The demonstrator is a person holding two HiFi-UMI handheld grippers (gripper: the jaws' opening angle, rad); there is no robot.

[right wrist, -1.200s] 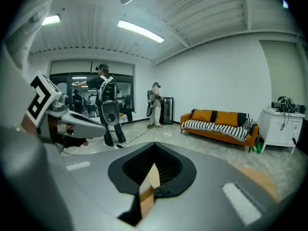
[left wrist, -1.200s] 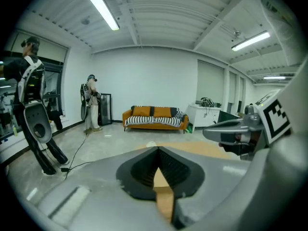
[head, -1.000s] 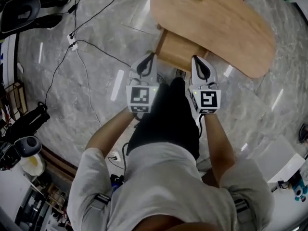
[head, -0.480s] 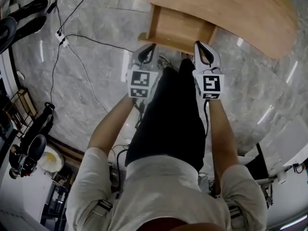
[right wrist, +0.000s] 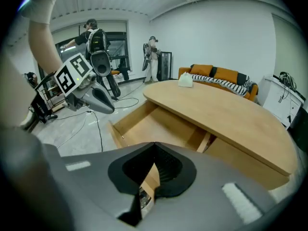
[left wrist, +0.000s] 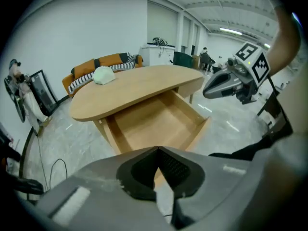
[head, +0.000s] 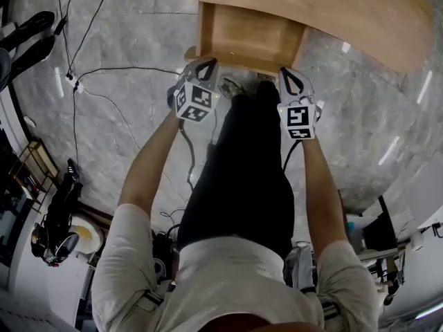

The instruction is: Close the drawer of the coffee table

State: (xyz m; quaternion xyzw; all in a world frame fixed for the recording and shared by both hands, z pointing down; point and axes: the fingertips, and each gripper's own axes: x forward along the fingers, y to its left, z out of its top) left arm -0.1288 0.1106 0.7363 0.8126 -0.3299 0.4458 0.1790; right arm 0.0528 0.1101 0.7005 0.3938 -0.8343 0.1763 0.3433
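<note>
The wooden coffee table [head: 346, 12] fills the top of the head view, and its drawer [head: 246, 37] stands pulled out towards me, empty inside. My left gripper [head: 205, 61] is shut with nothing in it and hangs close to the drawer's front left corner. The right gripper [head: 288, 71], also shut and empty, is by the front right corner. Whether either touches the front I cannot tell. The left gripper view looks over its shut tips [left wrist: 158, 149] into the open drawer [left wrist: 154, 121]. From the right gripper [right wrist: 154, 144], the drawer [right wrist: 154, 126] lies just ahead.
A white lump [left wrist: 103, 75] lies on the tabletop's far end. Black cables and a power strip [head: 75, 85] run over the marble floor at left. Equipment stands at the left edge [head: 55, 227]. An orange sofa [left wrist: 101, 64] and people [right wrist: 94, 37] are beyond the table.
Both grippers have dropped lower and closer to the drawer front. The left one has rolled, so its marker cube now faces sideways. The table has come nearer in the head view.
</note>
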